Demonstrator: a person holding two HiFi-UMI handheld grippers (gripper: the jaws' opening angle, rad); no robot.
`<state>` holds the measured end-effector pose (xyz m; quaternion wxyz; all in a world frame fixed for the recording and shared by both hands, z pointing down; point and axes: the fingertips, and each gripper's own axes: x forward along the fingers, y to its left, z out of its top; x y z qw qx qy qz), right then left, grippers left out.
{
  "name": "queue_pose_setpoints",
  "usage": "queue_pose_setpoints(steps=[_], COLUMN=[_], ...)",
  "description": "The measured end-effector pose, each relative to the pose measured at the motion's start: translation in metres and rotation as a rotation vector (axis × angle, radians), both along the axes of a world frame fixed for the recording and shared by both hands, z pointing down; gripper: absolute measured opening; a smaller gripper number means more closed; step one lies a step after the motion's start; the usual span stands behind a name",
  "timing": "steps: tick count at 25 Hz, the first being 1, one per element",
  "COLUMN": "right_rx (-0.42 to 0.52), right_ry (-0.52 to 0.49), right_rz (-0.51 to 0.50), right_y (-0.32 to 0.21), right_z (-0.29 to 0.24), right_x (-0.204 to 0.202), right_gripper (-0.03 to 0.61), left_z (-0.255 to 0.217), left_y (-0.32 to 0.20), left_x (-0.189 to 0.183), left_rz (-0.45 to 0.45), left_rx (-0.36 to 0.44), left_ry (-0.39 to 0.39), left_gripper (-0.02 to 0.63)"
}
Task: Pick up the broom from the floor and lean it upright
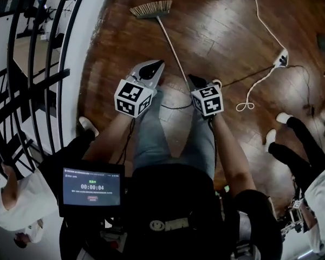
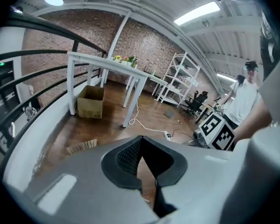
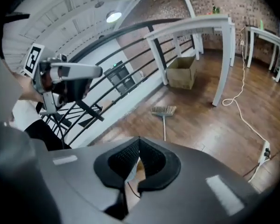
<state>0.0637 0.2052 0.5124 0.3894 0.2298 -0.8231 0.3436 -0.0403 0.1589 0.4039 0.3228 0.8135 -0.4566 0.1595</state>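
Facing a tan-bristled, thin-handled broom [image 1: 170,45] lying flat on the dark wooden floor [image 1: 216,31] at twelve o'clock, bristles pointing to eleven and handle running to five, passing a black metal railing [image 1: 43,80] at nine and a white power cable [image 1: 262,23] at two, holding left gripper [image 1: 158,64] and right gripper [image 1: 190,79] jaws together, empty.

My left forearm [image 1: 109,134] and right forearm [image 1: 231,148] reach forward side by side. The left gripper [image 1: 156,66] and right gripper [image 1: 193,81] tilt downward, jaws closed together, both empty.
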Motion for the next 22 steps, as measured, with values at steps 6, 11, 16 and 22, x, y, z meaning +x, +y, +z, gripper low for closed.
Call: queue_pose_setpoints(steps=[6,11,16,22], right_rx=[-0.126,-0.198,-0.187,-0.159], right_ry=[0.117,0.178,0.277,0.408], right_rz=[-0.067,-0.044,-0.134,-0.135], right_y=[0.000,0.031,0.077,0.090], right_z=[0.190,0.343,0.450,0.527], right_x=[0.036,0.038,0.033,0.046], right_gripper=[0.085,0.134,0.172,0.210], left_z=[0.142,0.279,0.366,0.407], left_y=[0.004,0.023,0.053,0.066], left_x=[0.025,0.015,0.001,-0.011], left_rz=[-0.143,-0.220,-0.242,-0.291], left_rx=[-0.086,-0.183,-0.231,-0.249], left_ry=[-0.015,-0.031,-0.027,0.013], left_gripper=[0.018,0.018,0.018,0.018])
